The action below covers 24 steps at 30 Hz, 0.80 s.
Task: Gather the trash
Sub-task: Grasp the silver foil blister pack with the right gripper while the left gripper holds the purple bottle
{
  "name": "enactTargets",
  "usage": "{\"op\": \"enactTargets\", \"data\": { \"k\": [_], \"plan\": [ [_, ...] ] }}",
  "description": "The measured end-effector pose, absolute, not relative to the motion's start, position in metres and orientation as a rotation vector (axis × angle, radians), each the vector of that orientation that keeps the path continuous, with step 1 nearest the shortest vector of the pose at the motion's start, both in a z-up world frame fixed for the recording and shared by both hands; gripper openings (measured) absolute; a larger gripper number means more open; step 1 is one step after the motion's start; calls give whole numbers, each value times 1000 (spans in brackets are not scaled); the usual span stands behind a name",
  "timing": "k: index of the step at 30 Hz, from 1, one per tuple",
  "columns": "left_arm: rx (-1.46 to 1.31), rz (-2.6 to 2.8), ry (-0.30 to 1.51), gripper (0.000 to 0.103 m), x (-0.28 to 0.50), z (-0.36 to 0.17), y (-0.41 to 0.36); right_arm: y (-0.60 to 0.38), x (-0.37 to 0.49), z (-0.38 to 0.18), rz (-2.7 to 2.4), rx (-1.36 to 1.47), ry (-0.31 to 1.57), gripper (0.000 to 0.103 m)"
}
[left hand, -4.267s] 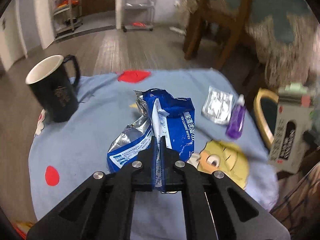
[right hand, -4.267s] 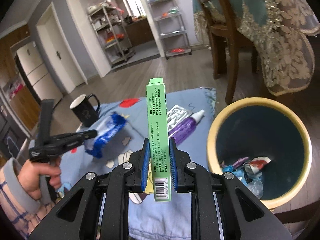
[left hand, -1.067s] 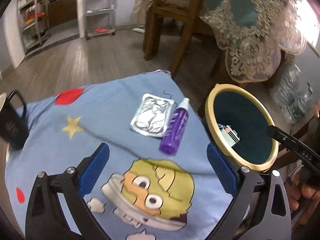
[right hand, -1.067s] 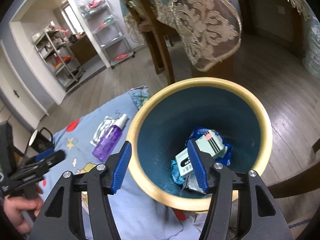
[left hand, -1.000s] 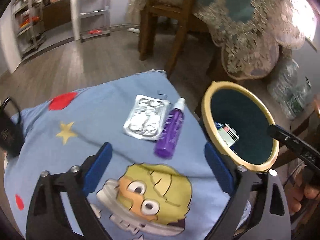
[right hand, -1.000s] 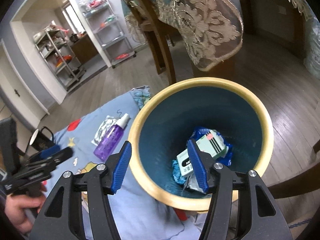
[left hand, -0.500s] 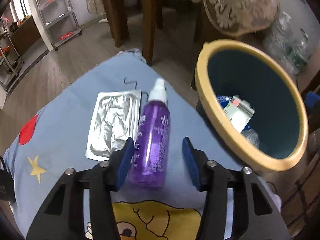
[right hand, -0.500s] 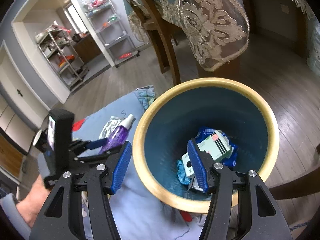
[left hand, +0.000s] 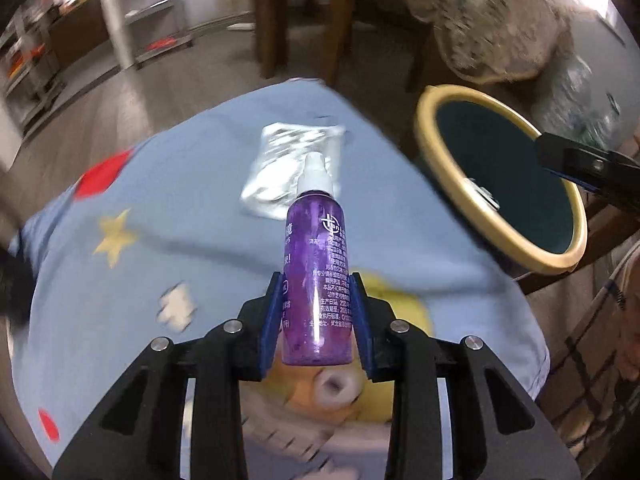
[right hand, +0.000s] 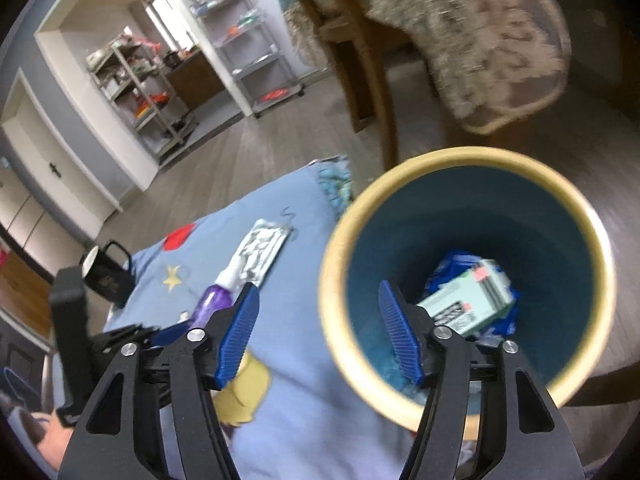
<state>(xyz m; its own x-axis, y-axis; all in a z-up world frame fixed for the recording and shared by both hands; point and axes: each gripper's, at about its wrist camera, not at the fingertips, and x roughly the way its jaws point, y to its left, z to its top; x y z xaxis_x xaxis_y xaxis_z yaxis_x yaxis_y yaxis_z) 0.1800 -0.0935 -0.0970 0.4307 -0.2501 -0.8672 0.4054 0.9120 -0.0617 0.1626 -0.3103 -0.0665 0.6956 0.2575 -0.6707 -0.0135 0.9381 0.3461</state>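
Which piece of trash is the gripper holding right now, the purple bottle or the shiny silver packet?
The purple bottle, clamped in the left gripper. The silver packet lies untouched on the blue cloth.

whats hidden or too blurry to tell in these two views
- Left wrist view: inside of the bin, hidden by its rim angle.
- Left wrist view: purple bottle label, print too small.
- Right wrist view: trash under the green box, covered.
- Both views: silver packet contents, motion-blurred.

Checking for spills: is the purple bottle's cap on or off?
On. The white cap sits on the purple bottle, which is clamped in the left hand-held gripper.
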Motion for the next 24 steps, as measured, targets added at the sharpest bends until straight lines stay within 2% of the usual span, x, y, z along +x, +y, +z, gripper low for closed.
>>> {"op": "enactTargets", "data": {
  "k": [2,4,13,21,24],
  "plan": [
    [132,-358,1061,32,173,-98,-65,-296,173,-66,181,318,804,67],
    [109,-317,1071,32,168,-100,-43,-280,186,-66,204,311,818,77],
    [38,-190,1100,32,163,-115,20,-216,257,-92,117,222,976,83],
    [15,-185,1105,33,174,-120,23,-191,298,-126,14,140,1048,86],
    [13,-182,1113,35,177,-124,23,-175,305,-135,7,57,1047,90]
  ]
}}
